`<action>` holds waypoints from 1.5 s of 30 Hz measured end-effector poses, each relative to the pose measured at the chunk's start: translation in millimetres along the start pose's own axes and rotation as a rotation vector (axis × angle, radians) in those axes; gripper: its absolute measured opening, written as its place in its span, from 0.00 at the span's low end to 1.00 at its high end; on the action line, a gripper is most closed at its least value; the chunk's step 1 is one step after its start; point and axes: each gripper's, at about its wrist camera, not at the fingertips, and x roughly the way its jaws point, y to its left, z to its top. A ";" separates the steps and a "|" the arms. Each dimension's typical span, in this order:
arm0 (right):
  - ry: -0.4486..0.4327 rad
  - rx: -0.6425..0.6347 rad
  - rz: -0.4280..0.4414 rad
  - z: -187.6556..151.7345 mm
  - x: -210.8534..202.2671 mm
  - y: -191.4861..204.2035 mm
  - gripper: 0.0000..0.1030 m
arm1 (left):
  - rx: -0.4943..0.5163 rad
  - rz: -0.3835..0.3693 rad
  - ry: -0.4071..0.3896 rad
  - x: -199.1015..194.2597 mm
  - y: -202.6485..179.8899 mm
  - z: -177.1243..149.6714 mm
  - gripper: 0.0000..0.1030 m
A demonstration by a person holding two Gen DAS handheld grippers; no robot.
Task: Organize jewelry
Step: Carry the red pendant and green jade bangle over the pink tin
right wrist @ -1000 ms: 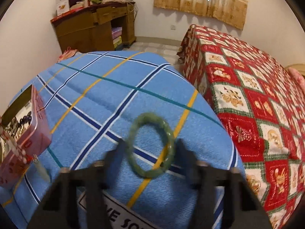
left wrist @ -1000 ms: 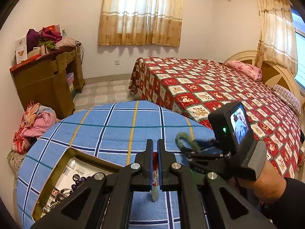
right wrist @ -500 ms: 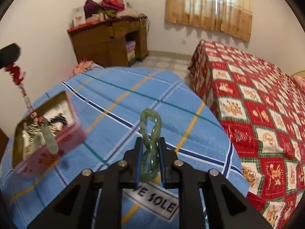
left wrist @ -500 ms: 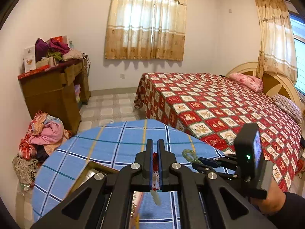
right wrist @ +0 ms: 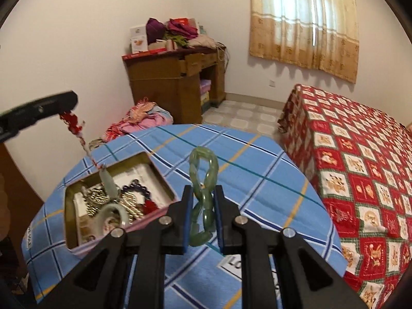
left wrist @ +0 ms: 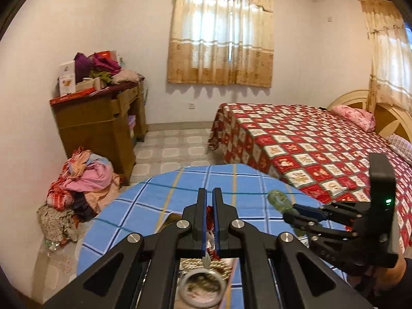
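My left claw (right wrist: 65, 103), upper left of frame, is clamped on the red-corded pendant (right wrist: 109, 181), now dangling over the open tin (right wrist: 77, 247) on the desk (right wrist: 257, 180). Centre frame, my right claw (right wrist: 203, 215) just closed on the green bracelet (right wrist: 203, 177), lifted clear, tin next probably.

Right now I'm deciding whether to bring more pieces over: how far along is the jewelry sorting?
Done: the open tin already holds a pale bangle, dark beads and gold pieces. In hand: the left hand-held gripper dangles a red-corded jade pendant over the tin; the right hand-held gripper clamps a green link bracelet. Left: putting both in.
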 end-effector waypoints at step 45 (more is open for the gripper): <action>0.049 -0.149 0.124 -13.7 47.7 103.5 0.17 | -0.130 0.095 0.153 19.6 72.1 -69.1 0.03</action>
